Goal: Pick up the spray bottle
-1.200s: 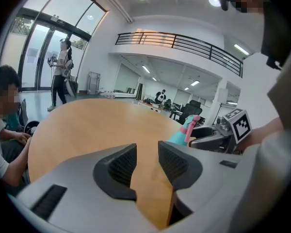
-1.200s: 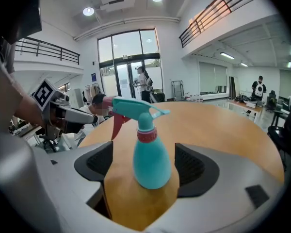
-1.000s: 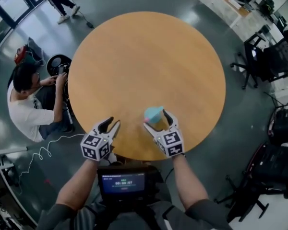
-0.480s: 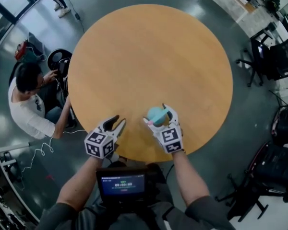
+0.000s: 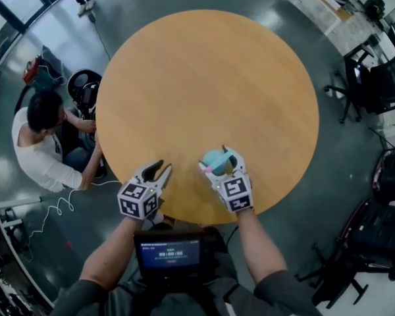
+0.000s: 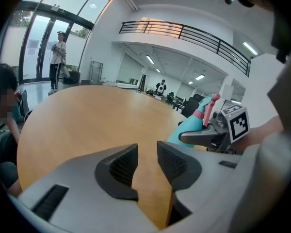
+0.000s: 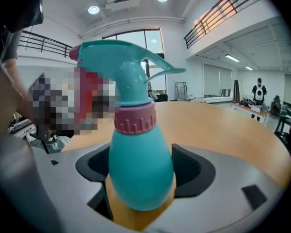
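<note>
Currently, the spray bottle point(image 7: 140, 169) stands upright on the round worktop point(image 5: 204, 78), near the edge closest to the person. The right gripper point(image 5: 218, 160) has its jaws on either side of the bottle's teal body, below the pink collar. These jaws have just been closing, and the pads meet the body with no gap showing. The left gripper point(image 5: 164, 167) sits apart, over the same edge. Its jaws are released with a narrow gap, have also just been closing, and have nothing between them.
</note>
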